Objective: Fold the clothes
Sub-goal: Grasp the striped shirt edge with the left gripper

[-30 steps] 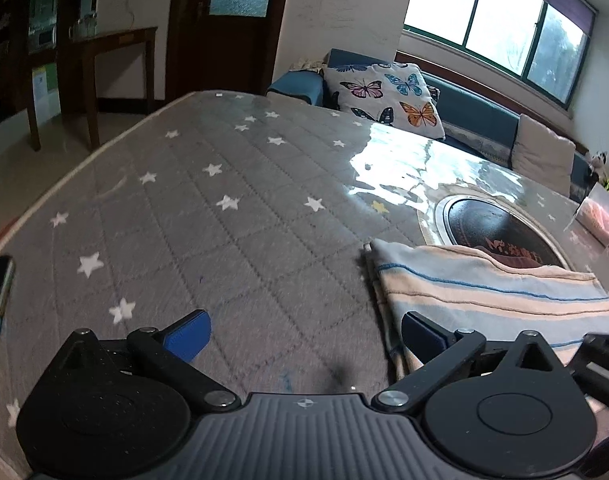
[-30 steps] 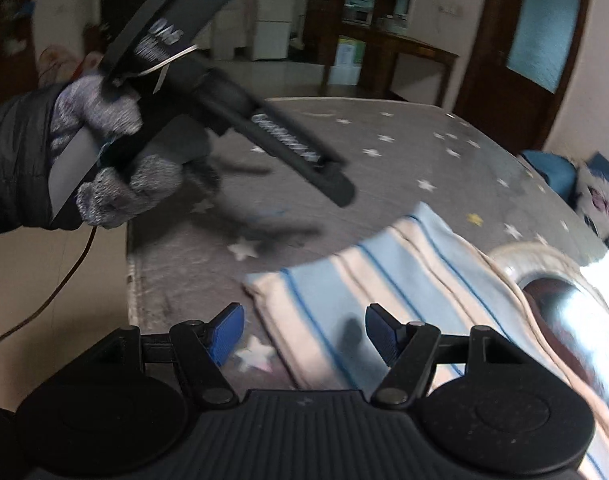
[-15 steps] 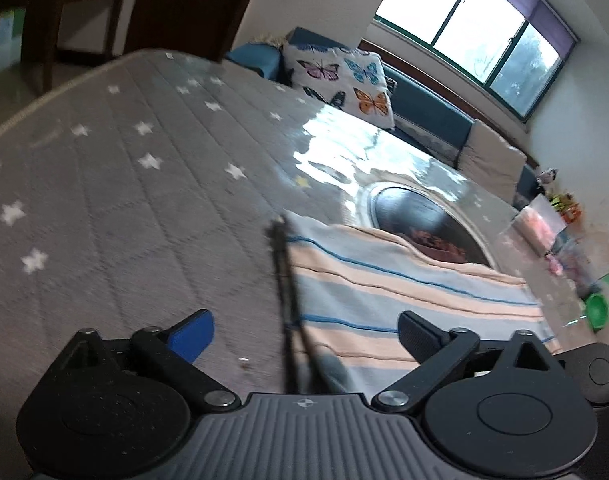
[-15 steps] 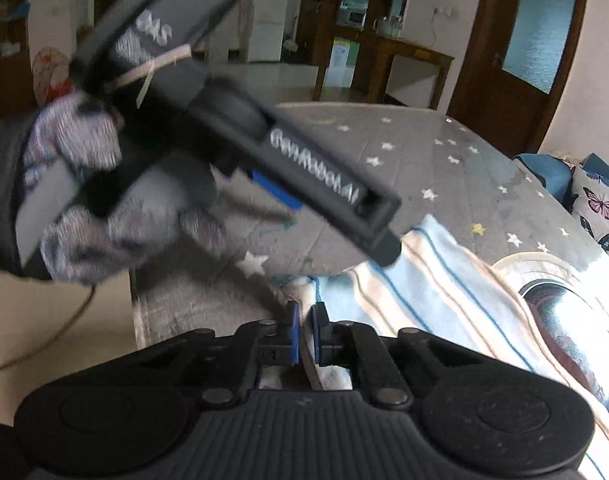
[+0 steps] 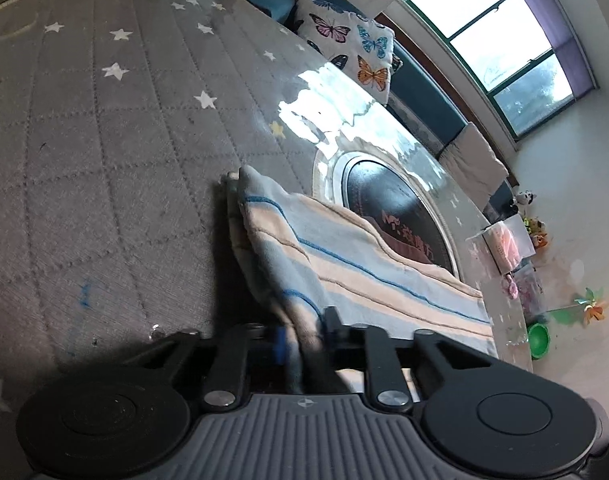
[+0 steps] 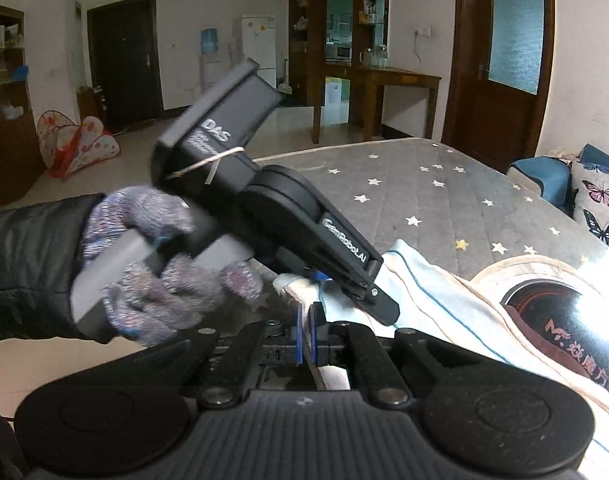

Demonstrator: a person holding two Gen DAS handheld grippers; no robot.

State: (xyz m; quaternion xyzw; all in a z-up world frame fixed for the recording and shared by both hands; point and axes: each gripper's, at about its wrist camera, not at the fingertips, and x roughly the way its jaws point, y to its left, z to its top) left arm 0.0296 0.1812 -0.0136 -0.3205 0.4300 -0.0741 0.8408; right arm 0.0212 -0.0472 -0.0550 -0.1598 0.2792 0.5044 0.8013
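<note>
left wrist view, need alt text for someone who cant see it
The left gripper is shut on the near edge of a folded blue and cream striped cloth, which lies on a grey star-patterned table cover. Behind the cloth is a round black inset in the table, then a butterfly cushion under a bright window.

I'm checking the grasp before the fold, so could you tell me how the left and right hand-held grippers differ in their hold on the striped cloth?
The left hand-held gripper clamps a thick bunched fold of the striped cloth, leaving its fingers visibly apart; the right hand-held gripper pinches a thin edge, its blue pads nearly touching. The left comes in steeply tilted, the right sits roughly level. Both are shut on the same end of the cloth, close together.
</note>
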